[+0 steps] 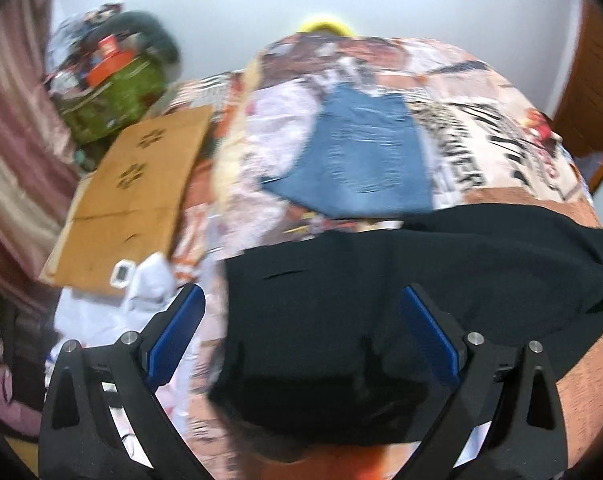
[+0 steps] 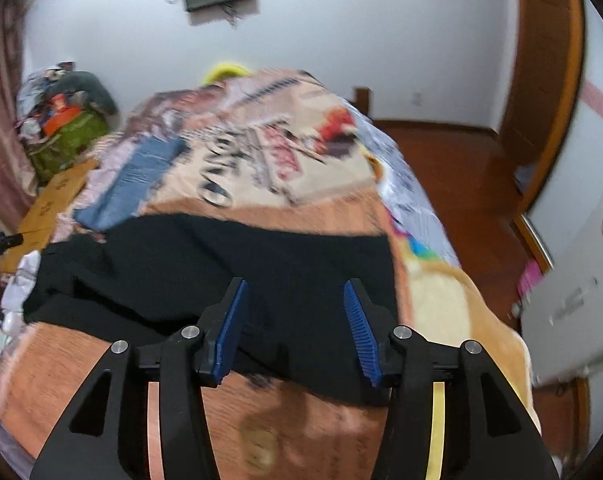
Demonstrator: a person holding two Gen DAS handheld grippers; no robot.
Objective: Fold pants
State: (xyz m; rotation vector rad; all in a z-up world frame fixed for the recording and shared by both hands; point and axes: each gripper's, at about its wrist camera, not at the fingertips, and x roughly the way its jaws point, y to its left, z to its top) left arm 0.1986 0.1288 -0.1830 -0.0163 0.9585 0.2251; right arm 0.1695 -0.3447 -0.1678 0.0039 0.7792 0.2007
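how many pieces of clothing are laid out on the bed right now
2. The black pants lie across the near part of the bed, under both open grippers. Folded blue jeans lie farther back, toward the wall. More could be hidden in the clutter beside the bed.

Left gripper [image 1: 303,316] and right gripper [image 2: 295,310] agape (both angled down).

No legible text on blanket [image 1: 481,152]

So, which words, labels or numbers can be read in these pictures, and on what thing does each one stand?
None can be quoted with certainty.
Blanket: large black letters, too blurred to read.
Cardboard sheet: dark printed marks only, no words.
Orange box: too small and blurred.
Black pants: no text shows.
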